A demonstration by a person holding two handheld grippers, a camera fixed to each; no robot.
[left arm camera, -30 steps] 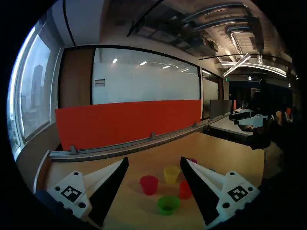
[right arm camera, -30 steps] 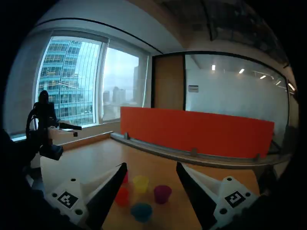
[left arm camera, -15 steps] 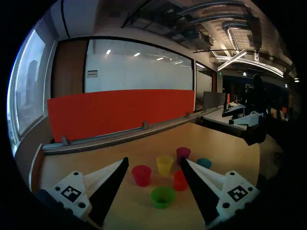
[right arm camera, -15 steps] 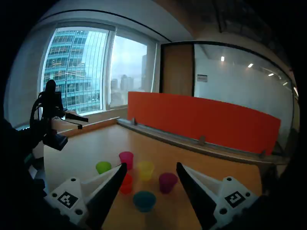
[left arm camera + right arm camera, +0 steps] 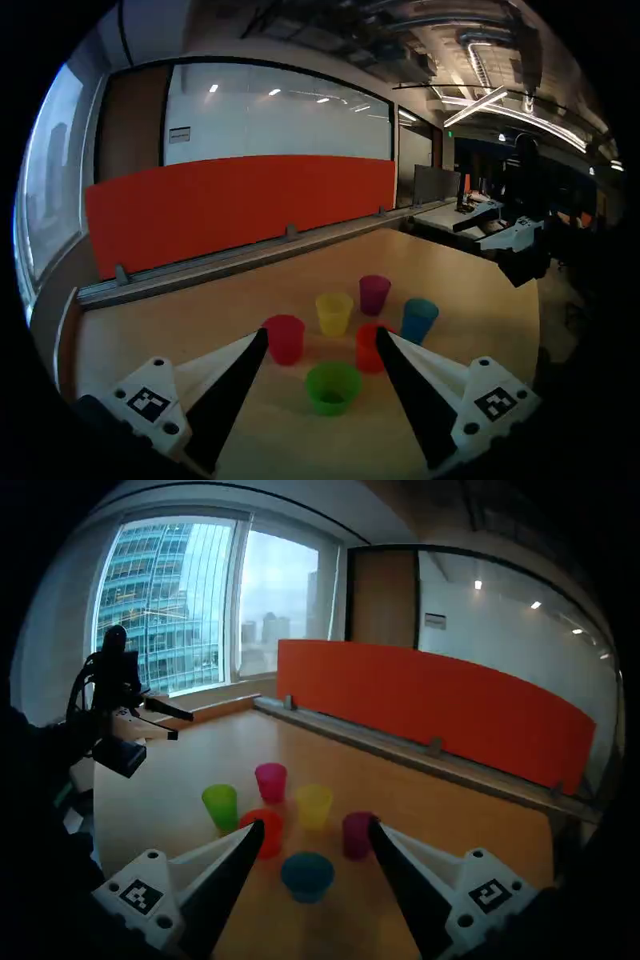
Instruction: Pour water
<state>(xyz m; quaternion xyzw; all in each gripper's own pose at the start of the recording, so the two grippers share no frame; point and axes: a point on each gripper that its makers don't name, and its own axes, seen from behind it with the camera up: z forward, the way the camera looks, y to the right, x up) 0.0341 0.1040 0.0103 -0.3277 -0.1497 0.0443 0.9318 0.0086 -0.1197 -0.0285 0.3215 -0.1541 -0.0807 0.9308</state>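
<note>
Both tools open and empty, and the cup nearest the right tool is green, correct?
No: the cup nearest the right tool is the blue cup, as the right gripper view shows. It and the left tool are open and empty.

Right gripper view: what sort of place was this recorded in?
Most likely an office floor high in a city building: a long wooden desk backed by an orange divider panel, tall windows onto high-rise towers, and a glass-walled room behind.
</note>
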